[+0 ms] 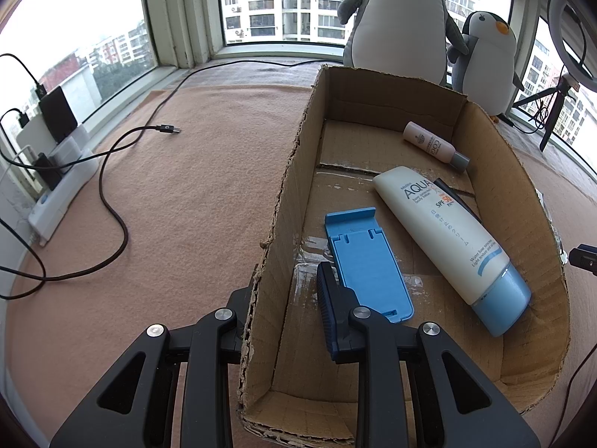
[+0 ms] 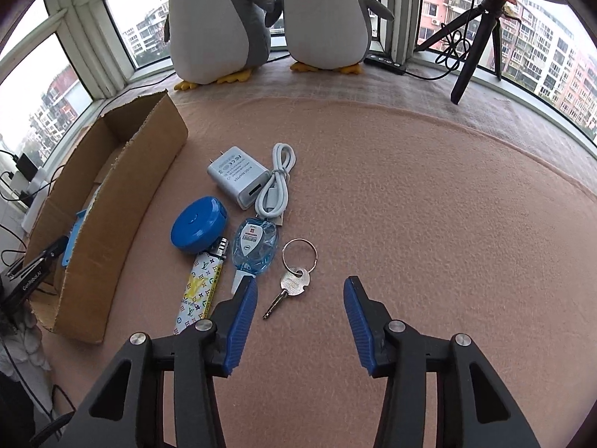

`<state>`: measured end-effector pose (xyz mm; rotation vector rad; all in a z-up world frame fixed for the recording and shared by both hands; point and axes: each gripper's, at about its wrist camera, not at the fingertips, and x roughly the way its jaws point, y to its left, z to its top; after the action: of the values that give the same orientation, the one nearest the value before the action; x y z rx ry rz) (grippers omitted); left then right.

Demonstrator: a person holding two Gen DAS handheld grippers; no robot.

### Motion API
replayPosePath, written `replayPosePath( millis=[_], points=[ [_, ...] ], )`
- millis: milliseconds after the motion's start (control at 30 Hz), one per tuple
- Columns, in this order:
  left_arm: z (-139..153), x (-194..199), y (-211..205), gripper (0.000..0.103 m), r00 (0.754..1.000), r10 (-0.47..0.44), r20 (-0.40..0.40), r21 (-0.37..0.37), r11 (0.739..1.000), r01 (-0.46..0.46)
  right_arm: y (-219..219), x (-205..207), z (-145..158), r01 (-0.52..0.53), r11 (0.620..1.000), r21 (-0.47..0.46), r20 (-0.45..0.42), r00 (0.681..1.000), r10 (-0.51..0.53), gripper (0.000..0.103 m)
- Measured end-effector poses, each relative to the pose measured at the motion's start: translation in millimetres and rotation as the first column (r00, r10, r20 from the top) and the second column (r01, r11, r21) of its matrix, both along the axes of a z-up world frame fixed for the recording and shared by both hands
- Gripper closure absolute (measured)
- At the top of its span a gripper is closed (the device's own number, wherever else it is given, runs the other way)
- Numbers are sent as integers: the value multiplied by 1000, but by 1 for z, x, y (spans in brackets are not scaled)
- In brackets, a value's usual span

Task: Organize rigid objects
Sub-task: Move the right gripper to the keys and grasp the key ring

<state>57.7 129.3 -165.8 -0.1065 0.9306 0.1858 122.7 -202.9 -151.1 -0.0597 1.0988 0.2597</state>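
Blue ribbed pads line the right gripper (image 2: 300, 321), whose jaws stand apart with nothing between them; they hang just above a peach felt mat (image 2: 429, 224), pointing steeply down. A silver key on a ring (image 2: 293, 282) lies on the mat just ahead of the gap, nearer the left pad, its blade angled toward the camera.

Next outward, to the left of the key, sit a clear blue fob (image 2: 255, 250), a patterned lighter (image 2: 201, 291) partly hidden behind the left pad, and a round blue tape measure (image 2: 199, 229). Farther off lie a white charger plug (image 2: 238, 175) and a coiled white cable (image 2: 278, 183). All are loose on the mat, clustered close together, just right of a cardboard box (image 2: 123, 201).

The left gripper (image 1: 287, 310) is clamped on the box's near left wall, one pad inside and one outside, steadying it. Already inside lie a blue phone stand (image 1: 369, 261), a sunscreen tube (image 1: 447, 239) and a small pink bottle (image 1: 433, 143) near the far end.

The step in hand looks like picking the key. It is thin and flat, so the pads should probably straddle the round head or the ring, press lightly into the soft felt, and close squarely. Keeping clear of the fob and lighter would avoid dragging them along.
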Motion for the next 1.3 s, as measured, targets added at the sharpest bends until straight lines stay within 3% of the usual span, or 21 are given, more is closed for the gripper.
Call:
replayPosePath(
  millis=[133,300,567,900,1300],
  points=[
    [0,0,0,79,1000,2,0,0,1000,-2,4,6,-6,-22,999,-37,-11,1000,21,60],
    [0,0,0,79,1000,2,0,-1,1000,-2,9,13,-12,-44,996,-79,-30,999,42,68],
    [0,0,0,79,1000,2,0,-1,1000,-2,18,20,-18,-85,988,-128,-32,996,82,69],
    [0,1,0,79,1000,3,0,0,1000,-3,12,24,-14,-77,992,-96,-41,996,74,89],
    [0,1,-1,79,1000,3,0,2,1000,-3,-14,28,-13,-21,999,-27,-57,998,19,98]
  ],
)
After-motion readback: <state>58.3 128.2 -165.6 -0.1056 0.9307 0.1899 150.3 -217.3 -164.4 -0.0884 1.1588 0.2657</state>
